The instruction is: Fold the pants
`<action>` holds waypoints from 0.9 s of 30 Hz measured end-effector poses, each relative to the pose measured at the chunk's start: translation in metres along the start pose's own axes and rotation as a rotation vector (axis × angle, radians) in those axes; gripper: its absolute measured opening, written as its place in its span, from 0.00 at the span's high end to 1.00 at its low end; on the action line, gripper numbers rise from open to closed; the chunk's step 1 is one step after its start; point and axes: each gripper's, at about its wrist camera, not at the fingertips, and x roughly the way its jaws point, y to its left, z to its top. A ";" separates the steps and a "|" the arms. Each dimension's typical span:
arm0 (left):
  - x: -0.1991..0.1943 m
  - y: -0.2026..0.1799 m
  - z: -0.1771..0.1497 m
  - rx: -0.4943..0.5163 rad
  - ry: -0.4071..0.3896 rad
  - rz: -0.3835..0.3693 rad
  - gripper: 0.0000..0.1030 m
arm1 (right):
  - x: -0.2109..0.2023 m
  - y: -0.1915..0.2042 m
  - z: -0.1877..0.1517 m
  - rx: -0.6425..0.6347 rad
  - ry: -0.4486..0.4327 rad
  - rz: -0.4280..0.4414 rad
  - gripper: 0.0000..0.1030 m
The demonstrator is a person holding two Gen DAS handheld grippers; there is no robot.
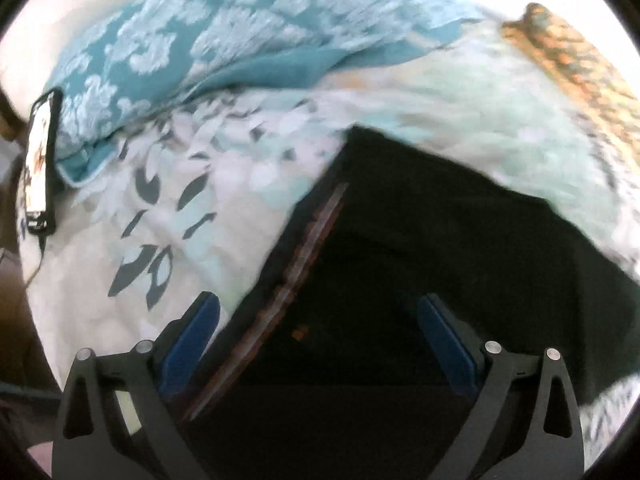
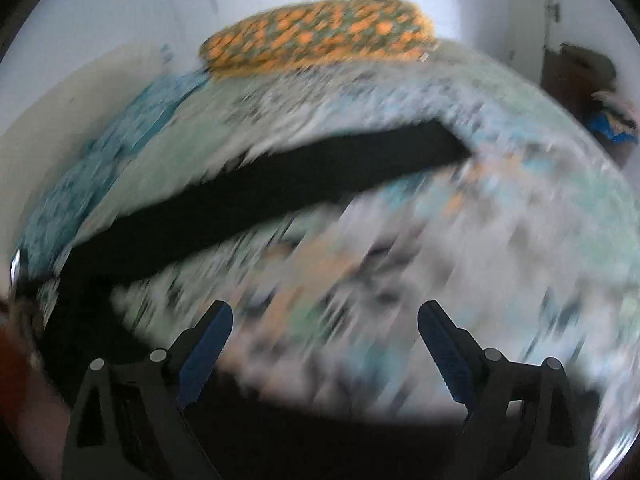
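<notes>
Black pants (image 1: 420,240) with a reddish striped side band lie flat on a floral bedspread (image 1: 208,220). My left gripper (image 1: 318,316) hovers over them near one end, jaws wide open, nothing pressed between the blue pads. In the blurred right wrist view the pants (image 2: 280,188) stretch as a long dark strip from lower left to upper right. My right gripper (image 2: 325,324) is open above the bedspread (image 2: 480,232), beside the pants and apart from them, holding nothing.
A teal patterned pillow (image 1: 224,36) lies at the far side of the bed. An orange patterned pillow (image 2: 320,36) sits near the wall. A phone (image 1: 40,160) with a cable rests at the bed's left edge. Clutter sits by a door (image 2: 612,116).
</notes>
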 end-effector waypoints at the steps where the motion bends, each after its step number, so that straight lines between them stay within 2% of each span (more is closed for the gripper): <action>1: -0.008 -0.008 -0.003 0.020 -0.015 -0.032 0.03 | 0.001 0.010 -0.015 0.011 0.020 0.018 0.09; 4: -0.025 -0.057 -0.014 0.142 -0.049 -0.138 0.03 | 0.008 0.037 -0.051 0.041 0.066 0.047 0.09; 7: -0.024 -0.104 -0.028 0.256 -0.058 -0.176 0.03 | 0.011 0.062 -0.064 0.033 0.102 0.086 0.09; 9: 0.001 -0.124 -0.040 0.301 0.033 -0.177 0.03 | 0.010 0.075 -0.067 -0.011 0.117 0.075 0.09; 10: 0.015 -0.129 -0.047 0.314 0.085 -0.149 0.03 | 0.009 0.081 -0.067 -0.033 0.127 0.071 0.09; 11: 0.015 -0.130 -0.054 0.330 0.061 -0.112 0.03 | 0.008 0.084 -0.066 -0.043 0.129 0.064 0.09; 12: 0.005 -0.129 -0.058 0.342 0.017 -0.105 0.03 | 0.005 0.087 -0.067 -0.050 0.126 0.059 0.09; 13: -0.003 -0.128 -0.060 0.349 0.012 -0.117 0.03 | 0.001 0.090 -0.068 -0.059 0.118 0.058 0.09; 16: -0.034 -0.112 -0.071 0.359 0.011 -0.233 0.03 | -0.004 0.102 -0.074 -0.114 0.097 0.037 0.09; 18: -0.054 -0.104 -0.089 0.382 0.000 -0.258 0.03 | 0.002 0.109 -0.077 -0.135 0.105 0.033 0.09; 22: -0.060 -0.102 -0.129 0.399 0.068 -0.286 0.03 | 0.020 0.120 -0.088 -0.161 0.103 0.012 0.09; 24: -0.052 -0.106 -0.143 0.412 0.109 -0.264 0.03 | 0.026 0.123 -0.093 -0.185 0.097 -0.005 0.09; 27: -0.039 -0.115 -0.156 0.485 0.106 -0.208 0.00 | 0.041 0.121 -0.103 -0.219 0.133 -0.043 0.09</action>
